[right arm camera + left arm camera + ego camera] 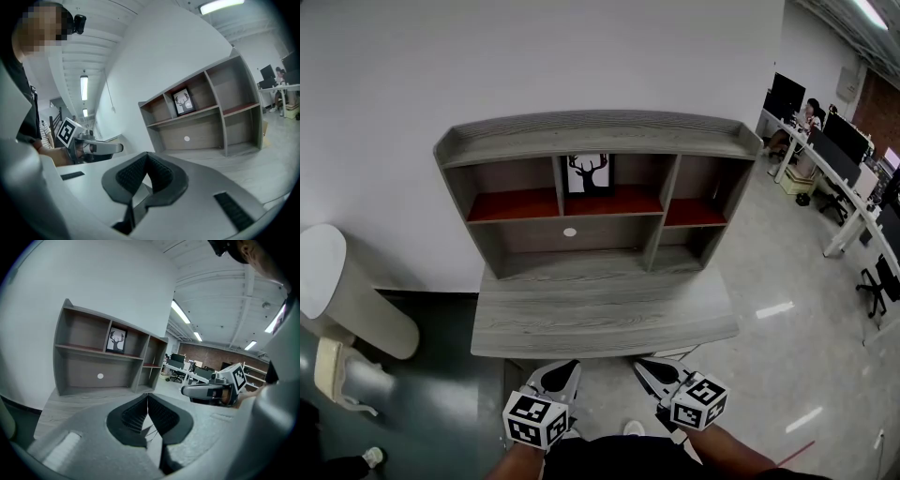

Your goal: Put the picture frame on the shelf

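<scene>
Your picture frame (588, 174), the one with the black deer silhouette, stands upright on the red-brown board in the middle upper compartment of the shelf (592, 134). It faces you, and nothing is touching it. The compartments on either side of it hold nothing you can see, and below it there is only a small white round spot (570, 232) on the shelf's back panel.

Your left gripper (562, 368) has its jaws pressed together with nothing between the ribbed pads. Your right gripper (646, 367) is the same, jaws fully together and pinching nothing. Both hang low at your body, well apart from the shelf, on the near side of the desk top (600, 323) that the shelf stands on, and both point toward the frame.

Judged from how things lie, the placing is done: the frame is on the shelf, free of both claws and steady as far as you can see. Nothing appears to be left of the task beyond bringing your grippers to rest.
</scene>
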